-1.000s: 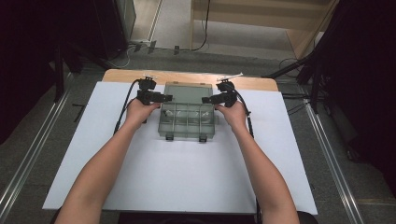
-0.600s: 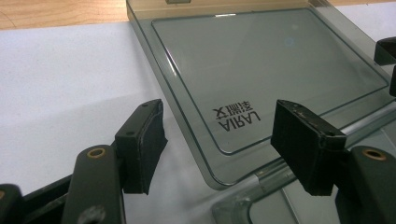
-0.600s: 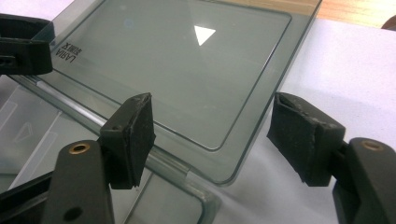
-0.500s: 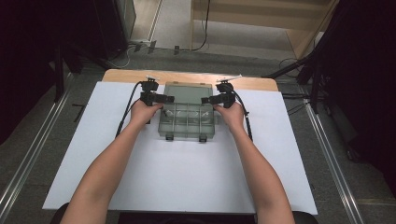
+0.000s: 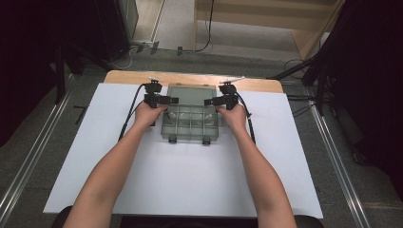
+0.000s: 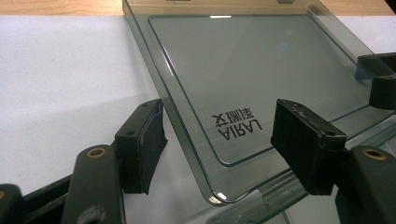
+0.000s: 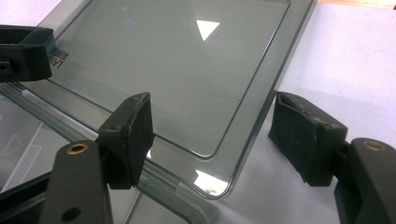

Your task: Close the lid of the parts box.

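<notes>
Clear smoky plastic makes up the compartment box (image 5: 191,124), which sits on the white sheet (image 5: 95,156) at the far middle of the wooden table (image 5: 133,77), its hinged lid (image 5: 191,95) swung open and lying back toward the far edge. Both bare forearms reach forward from the near edge, running nearly parallel and slightly converging, each hand wrapped around its tool beside the box. The left gripper (image 5: 167,100) points inward from the box's left side at the lid's left corner; the right gripper (image 5: 212,101) mirrors it from the right side.

Seen from the left gripper view, the left gripper (image 6: 219,135) has its jaws spread wide, one pad (image 6: 142,144) just outside the lid's edge and the other above the lid (image 6: 261,70) near the printed "AIRAJ" lettering (image 6: 236,125); neither pad presses on the plastic. From the right gripper view, the right gripper (image 7: 212,135) likewise stands with jaws wide apart, straddling the rounded lid corner (image 7: 187,84) without clamping it, and the far left gripper (image 7: 23,51) shows across the lid.
</notes>
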`<state>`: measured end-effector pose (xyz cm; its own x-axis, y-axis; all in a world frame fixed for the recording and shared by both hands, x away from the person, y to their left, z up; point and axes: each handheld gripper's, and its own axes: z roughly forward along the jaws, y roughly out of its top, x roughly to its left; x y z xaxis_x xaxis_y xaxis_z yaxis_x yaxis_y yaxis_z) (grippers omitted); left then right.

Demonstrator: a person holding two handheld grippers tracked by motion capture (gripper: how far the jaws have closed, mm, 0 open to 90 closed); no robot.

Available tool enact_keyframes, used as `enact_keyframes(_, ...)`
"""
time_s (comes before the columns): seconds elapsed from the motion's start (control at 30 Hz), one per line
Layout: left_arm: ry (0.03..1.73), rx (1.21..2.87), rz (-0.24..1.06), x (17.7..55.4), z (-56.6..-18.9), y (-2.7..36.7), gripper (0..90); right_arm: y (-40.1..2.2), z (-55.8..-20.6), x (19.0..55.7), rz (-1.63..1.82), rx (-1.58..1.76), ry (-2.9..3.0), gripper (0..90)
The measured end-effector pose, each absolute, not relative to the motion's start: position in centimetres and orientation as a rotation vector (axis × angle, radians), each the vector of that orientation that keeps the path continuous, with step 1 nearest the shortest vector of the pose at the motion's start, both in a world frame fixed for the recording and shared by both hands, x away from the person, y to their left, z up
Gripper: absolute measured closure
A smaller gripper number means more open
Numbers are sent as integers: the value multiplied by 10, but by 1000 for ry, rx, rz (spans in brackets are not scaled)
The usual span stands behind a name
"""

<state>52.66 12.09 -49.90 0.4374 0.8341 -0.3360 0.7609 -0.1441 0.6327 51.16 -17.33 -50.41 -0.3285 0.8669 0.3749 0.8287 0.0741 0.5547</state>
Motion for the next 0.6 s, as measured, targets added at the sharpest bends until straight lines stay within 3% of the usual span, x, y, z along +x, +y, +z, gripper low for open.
enact_keyframes(0.6,1359,1888,92,527,-499,120,361,-167,-503,510,1120,1847,2222,328)
